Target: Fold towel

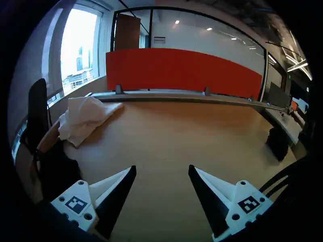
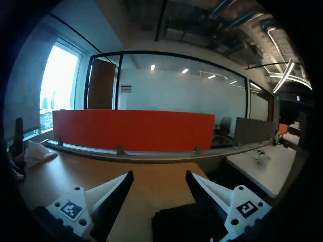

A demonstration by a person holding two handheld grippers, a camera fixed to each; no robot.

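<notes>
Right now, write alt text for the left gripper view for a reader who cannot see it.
A crumpled white towel lies at the far left of a wooden desk, apart from the open left tongs in the foreground, which hold nothing. A red divider runs along the desk's far edge, with a bright window to the left.

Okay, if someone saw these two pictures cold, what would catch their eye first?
Probably the bright red divider panel running along the far edge of the wooden desk. Next comes the crumpled white towel, lying at the desk's far left corner near the window. In the foreground, the left gripper and right gripper are open above the desk, holding nothing.
</notes>
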